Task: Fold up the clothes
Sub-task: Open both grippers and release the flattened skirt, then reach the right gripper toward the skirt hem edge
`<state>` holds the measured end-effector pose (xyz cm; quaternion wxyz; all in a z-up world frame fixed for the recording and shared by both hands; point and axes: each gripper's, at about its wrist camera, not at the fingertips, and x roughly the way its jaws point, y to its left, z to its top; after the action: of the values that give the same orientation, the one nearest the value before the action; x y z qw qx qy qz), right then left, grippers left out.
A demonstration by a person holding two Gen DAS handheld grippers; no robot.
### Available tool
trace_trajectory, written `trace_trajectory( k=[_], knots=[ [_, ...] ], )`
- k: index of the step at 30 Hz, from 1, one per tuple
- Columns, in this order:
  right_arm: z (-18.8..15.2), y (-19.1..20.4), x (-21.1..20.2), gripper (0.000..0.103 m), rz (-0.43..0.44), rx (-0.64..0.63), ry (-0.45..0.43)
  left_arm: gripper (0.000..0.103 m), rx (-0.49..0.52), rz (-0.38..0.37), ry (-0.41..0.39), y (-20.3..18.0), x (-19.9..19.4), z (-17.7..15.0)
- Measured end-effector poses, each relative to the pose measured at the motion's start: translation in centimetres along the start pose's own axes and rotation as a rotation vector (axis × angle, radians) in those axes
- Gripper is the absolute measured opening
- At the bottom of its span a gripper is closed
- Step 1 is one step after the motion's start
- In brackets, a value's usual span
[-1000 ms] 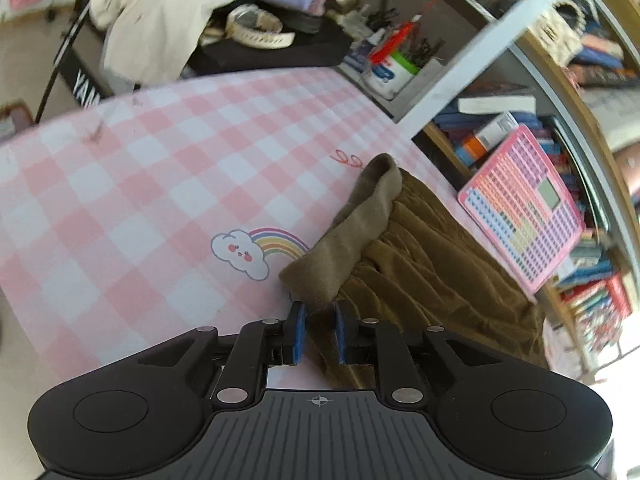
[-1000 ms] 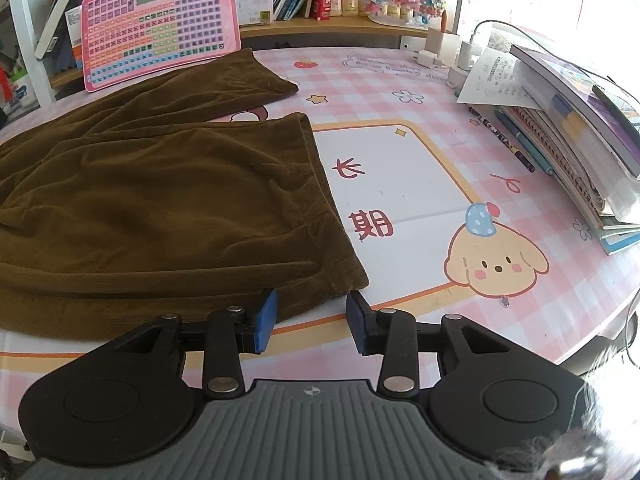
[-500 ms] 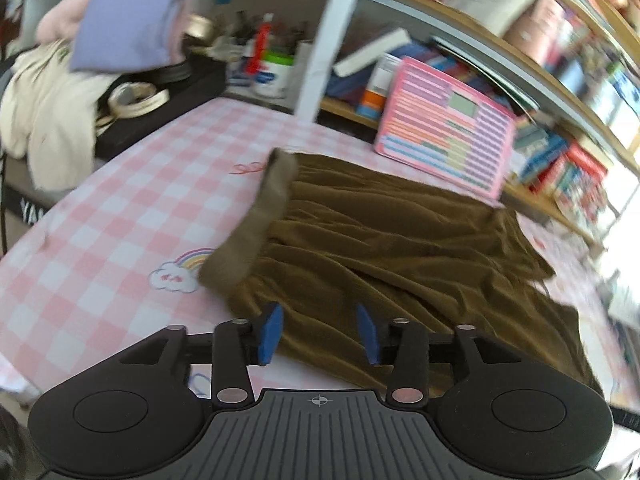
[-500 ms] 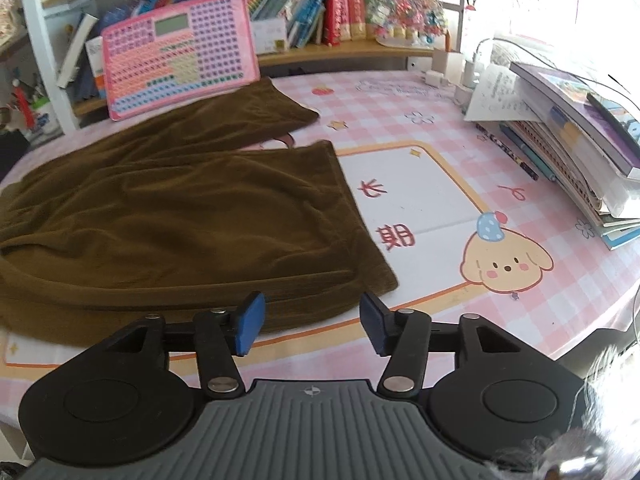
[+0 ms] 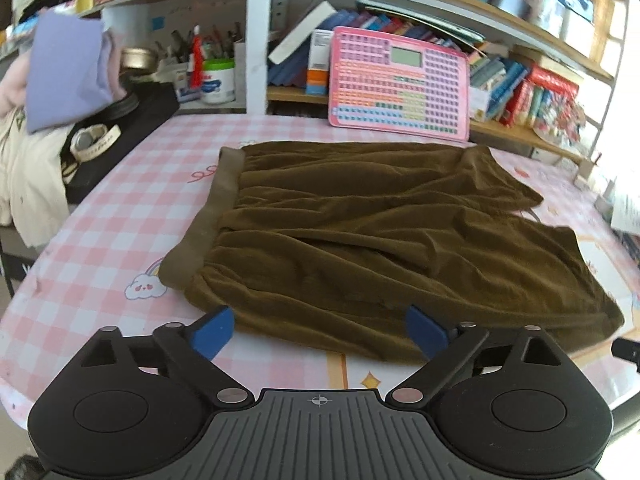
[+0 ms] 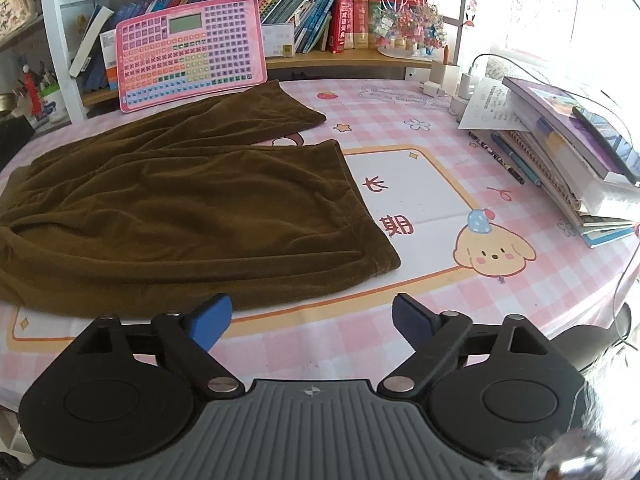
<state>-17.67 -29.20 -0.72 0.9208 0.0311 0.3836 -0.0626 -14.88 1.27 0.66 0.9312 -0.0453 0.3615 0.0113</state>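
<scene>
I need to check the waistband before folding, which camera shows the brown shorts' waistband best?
The left wrist view: the waistband of the brown shorts runs full length, flat on the mat. The right wrist view shows only a sliver of it at its left edge.

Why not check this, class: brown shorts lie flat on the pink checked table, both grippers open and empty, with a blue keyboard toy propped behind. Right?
One slip: the keyboard toy is pink, not blue, as both wrist views show. The rest holds: shorts flat on the table, left gripper and right gripper open and empty.
</scene>
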Motion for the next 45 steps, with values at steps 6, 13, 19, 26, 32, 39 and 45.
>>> trace_trajectory(
  k=[6, 13, 19, 26, 32, 39, 45],
  knots=[
    [-0.2, 0.4, -0.3, 0.090, -0.003, -0.010, 0.013, 0.097, 0.034, -0.039, 0.004, -0.8, -0.6, -0.3],
    [-0.2, 1.3, -1.2, 0.094, 0.001, -0.047, 0.005, 0.097, 0.037, -0.063, 0.025, -0.9, -0.6, -0.7],
    [0.0, 1.5, -1.3, 0.095, -0.006, -0.062, 0.007, 0.097, 0.027, -0.078, 0.042, -1.1, -0.2, -0.9],
    [0.5, 1.7, -1.0, 0.095, -0.011, -0.079, 0.010, 0.097, 0.014, -0.083, 0.049, -1.0, 0.4, -1.0],
    [2.1, 1.7, -0.1, 0.095, 0.017, -0.078, -0.003, 0.097, 0.013, -0.090, 0.041, -0.3, 0.9, -0.2],
    [7.0, 0.9, 2.2, 0.095, 0.134, -0.145, -0.020, 0.097, 0.016, -0.074, 0.024, 1.4, 2.6, 4.1],
    [13.9, -0.7, 6.2, 0.095, 0.236, -0.258, -0.043, 0.097, 0.003, -0.093, -0.012, 3.2, 5.3, 9.1]
  ],
)
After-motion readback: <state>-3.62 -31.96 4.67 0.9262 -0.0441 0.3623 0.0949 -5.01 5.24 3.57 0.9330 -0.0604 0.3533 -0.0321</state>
